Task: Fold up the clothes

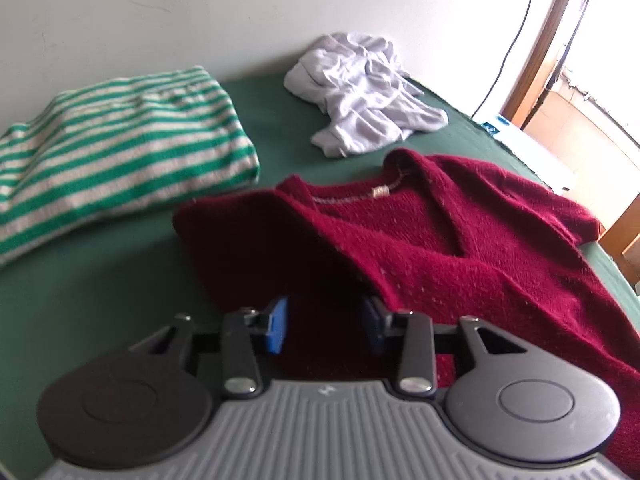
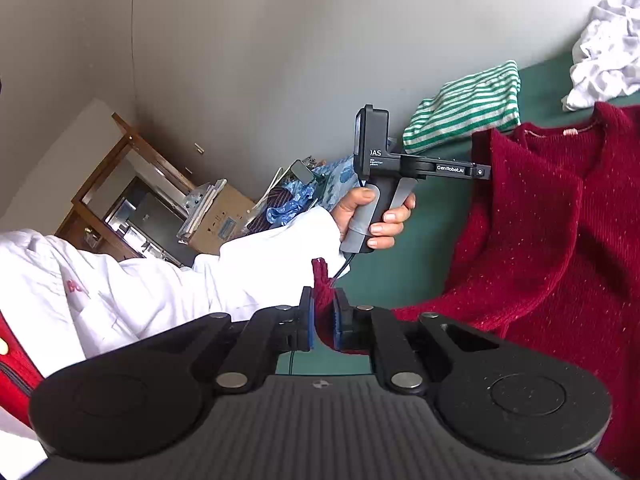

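right gripper (image 2: 323, 320) clamps the red sweater (image 1: 460, 248) hem; left gripper (image 1: 326, 326) stands apart over its side fold, unclamped. risk: fold slumps.

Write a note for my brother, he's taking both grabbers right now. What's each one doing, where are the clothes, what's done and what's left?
Right gripper: fingers shut on an edge of the red sweater.
Left gripper: fingers open, apart over the sweater's near fold, gripping nothing.
Red sweater: spread on the green bed cover, neckline up, one side already folded over the middle.
Done: the green-striped top lies folded at the back left.
Left: finish folding the red sweater, then the crumpled white garment by the wall.
Tip: probably keep the right grip until the left one catches hold.
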